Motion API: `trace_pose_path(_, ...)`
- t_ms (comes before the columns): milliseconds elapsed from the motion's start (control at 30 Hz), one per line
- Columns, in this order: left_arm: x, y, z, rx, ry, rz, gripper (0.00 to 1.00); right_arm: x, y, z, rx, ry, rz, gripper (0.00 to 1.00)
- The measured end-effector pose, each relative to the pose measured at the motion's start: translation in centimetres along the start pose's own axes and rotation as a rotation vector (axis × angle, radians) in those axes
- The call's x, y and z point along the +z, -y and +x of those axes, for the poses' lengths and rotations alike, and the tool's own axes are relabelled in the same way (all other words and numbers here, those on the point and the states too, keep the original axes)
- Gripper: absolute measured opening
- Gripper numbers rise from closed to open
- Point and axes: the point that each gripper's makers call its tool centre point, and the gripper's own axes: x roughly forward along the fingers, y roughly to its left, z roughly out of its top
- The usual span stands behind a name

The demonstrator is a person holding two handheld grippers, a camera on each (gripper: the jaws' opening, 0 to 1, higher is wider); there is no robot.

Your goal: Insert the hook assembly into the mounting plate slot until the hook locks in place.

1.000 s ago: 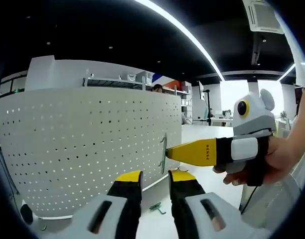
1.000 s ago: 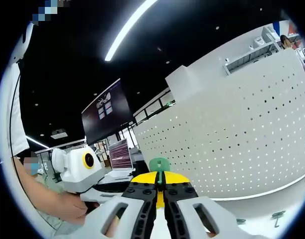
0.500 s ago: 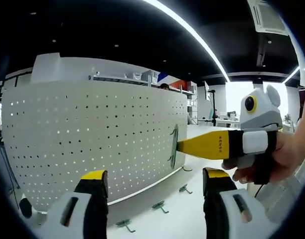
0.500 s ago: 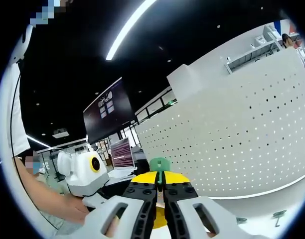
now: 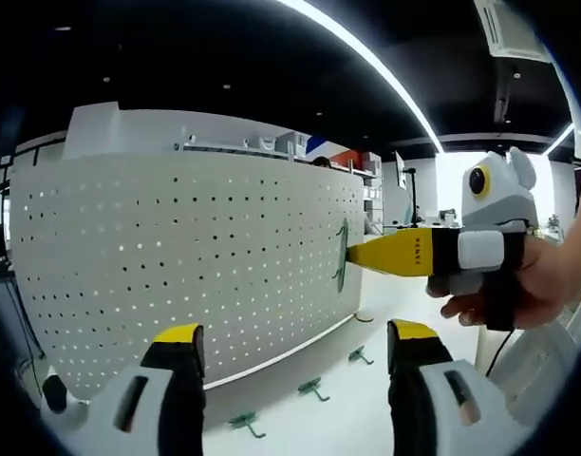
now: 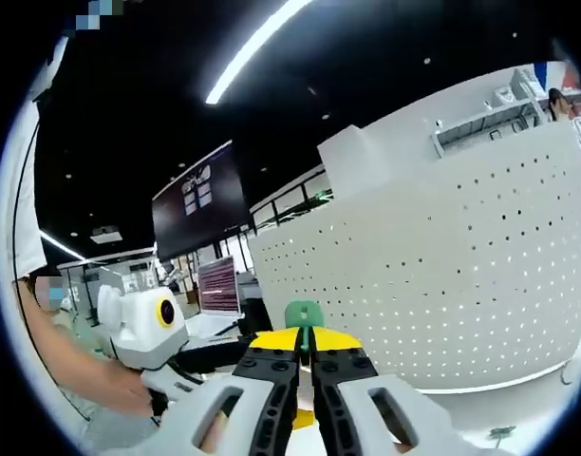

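Observation:
A white perforated mounting plate (image 5: 177,256) stands upright on the table. My right gripper (image 5: 359,255) comes in from the right in the left gripper view, held by a hand, its yellow jaws shut on a green hook (image 5: 341,255) that sits against the plate's right part; contact is unclear. In the right gripper view the hook's green top (image 6: 303,313) pokes out above the shut right gripper (image 6: 305,339), with the plate (image 6: 442,275) to the right. My left gripper (image 5: 295,332) is wide open with nothing between its fingers, and it appears at the left (image 6: 143,328) in a hand.
Three spare green hooks (image 5: 312,388) lie on the white table in front of the plate's foot. A dark screen (image 6: 200,199) and a monitor (image 6: 217,285) stand behind. A person's arm (image 6: 72,366) is at the left.
My left gripper went from shut to wide open. The right gripper with the green hook has shifted slightly up and right along the plate in the left gripper view.

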Motion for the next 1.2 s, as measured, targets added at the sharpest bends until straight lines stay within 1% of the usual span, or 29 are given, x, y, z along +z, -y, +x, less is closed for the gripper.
trace_pose_path(100,-0.2,-0.4,-0.3,0.011,-0.004,-0.005,0.8,0.4,0.9,0.1,-0.033,0.002,0.002,0.01)
trace_pose_path(133,-0.3,-0.5,-0.4,0.014,-0.003,-0.007,0.8,0.5,1.3,0.2,-0.049,-0.003,-0.033,0.01)
trace_pose_path(233,-0.3,-0.8,-0.7,0.019,-0.002,-0.007,0.79,0.6,1.7,0.4,-0.067,-0.012,-0.047,0.01)
trace_pose_path(367,-0.7,-1.3,-1.3,0.029,-0.007,-0.009,0.79,1.0,2.9,0.6,-0.123,-0.031,-0.095,0.01)
trace_pose_path(567,-1.3,-1.9,-2.4,0.043,-0.012,-0.018,0.79,0.9,4.8,1.0,-0.203,-0.079,-0.134,0.01)
trace_pose_path(600,-1.4,-2.0,-2.6,0.043,-0.012,-0.021,0.79,0.9,4.9,1.1,-0.205,-0.081,-0.135,0.01)
trace_pose_path(667,-1.5,-2.1,-2.9,0.048,-0.01,-0.02,0.79,0.8,5.5,1.3,-0.231,-0.107,-0.168,0.01)
trace_pose_path(833,-1.6,-2.5,-3.6,0.059,-0.004,-0.016,0.79,1.1,6.6,1.7,-0.28,-0.127,-0.205,0.01)
trace_pose_path(933,-1.5,-2.6,-3.9,0.064,0.008,-0.025,0.78,1.5,6.8,1.8,-0.295,-0.117,-0.212,0.01)
trace_pose_path(1067,-1.6,-2.7,-4.0,0.068,0.008,-0.028,0.78,1.7,6.9,2.1,-0.307,-0.114,-0.224,0.01)
trace_pose_path(1200,-1.6,-2.8,-4.1,0.069,0.016,-0.03,0.78,2.2,7.3,2.9,-0.318,-0.083,-0.239,0.01)
